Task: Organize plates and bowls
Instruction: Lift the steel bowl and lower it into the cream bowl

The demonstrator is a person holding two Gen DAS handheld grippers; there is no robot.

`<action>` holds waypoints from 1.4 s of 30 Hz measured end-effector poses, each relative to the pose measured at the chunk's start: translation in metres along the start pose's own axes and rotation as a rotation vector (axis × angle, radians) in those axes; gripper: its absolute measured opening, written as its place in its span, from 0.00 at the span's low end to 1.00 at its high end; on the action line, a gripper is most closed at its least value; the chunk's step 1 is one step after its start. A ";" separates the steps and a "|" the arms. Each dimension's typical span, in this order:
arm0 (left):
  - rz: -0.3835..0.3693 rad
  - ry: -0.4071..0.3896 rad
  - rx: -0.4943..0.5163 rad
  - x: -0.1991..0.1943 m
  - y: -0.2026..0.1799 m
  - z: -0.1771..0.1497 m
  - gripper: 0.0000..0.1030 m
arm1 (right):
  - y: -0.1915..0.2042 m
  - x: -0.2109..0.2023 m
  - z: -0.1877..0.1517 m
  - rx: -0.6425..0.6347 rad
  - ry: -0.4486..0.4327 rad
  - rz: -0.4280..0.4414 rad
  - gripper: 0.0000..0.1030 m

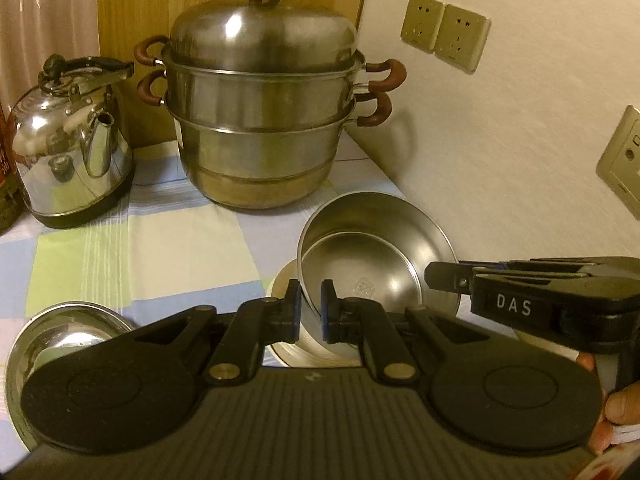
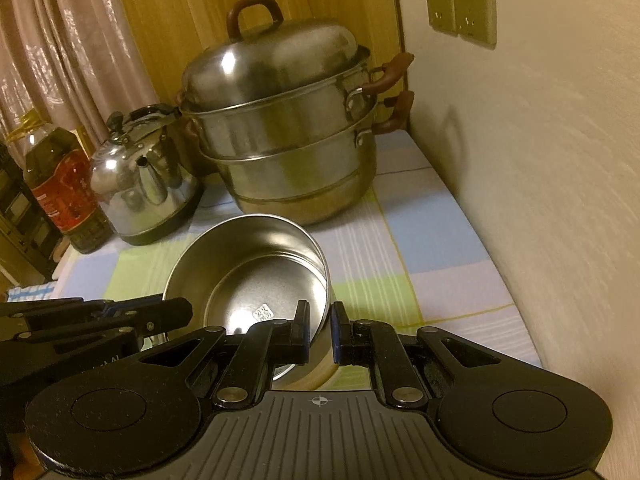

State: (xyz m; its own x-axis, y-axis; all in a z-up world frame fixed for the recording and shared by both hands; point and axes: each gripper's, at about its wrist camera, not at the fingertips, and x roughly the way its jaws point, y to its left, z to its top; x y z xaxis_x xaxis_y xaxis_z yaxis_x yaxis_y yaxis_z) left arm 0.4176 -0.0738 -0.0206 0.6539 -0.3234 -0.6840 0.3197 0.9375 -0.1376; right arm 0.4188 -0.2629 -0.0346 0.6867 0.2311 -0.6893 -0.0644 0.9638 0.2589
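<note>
A steel bowl (image 1: 372, 240) is held tilted over a stack of white plates (image 1: 288, 280) on the checked cloth. My left gripper (image 1: 311, 304) is shut on its near-left rim. My right gripper (image 2: 321, 328) is shut on the same steel bowl (image 2: 248, 264) at its right rim, and it also shows in the left wrist view (image 1: 444, 278) at the right. Another steel bowl (image 1: 60, 332) lies at the lower left, partly hidden behind my left gripper. The left gripper appears at the left of the right wrist view (image 2: 176, 308).
A large lidded steel steamer pot (image 1: 264, 112) stands at the back against the wall. A shiny kettle (image 1: 68, 140) stands left of it, with an oil bottle (image 2: 60, 188) further left. The white wall with sockets (image 1: 444, 32) runs along the right.
</note>
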 end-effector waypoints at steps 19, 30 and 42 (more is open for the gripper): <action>0.020 0.076 -0.026 0.034 0.011 0.001 0.08 | -0.007 0.043 0.006 0.014 0.099 0.001 0.10; 0.020 0.128 -0.060 0.047 0.017 0.000 0.09 | -0.008 0.055 0.005 0.024 0.143 -0.001 0.10; 0.015 0.145 -0.066 0.056 0.020 -0.002 0.09 | -0.012 0.062 0.004 0.028 0.129 -0.017 0.10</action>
State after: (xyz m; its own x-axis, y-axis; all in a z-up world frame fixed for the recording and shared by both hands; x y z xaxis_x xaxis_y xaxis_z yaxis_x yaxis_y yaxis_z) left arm 0.4593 -0.0728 -0.0626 0.5507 -0.2915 -0.7821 0.2618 0.9501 -0.1698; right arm 0.4646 -0.2610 -0.0777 0.5886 0.2313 -0.7747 -0.0319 0.9641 0.2636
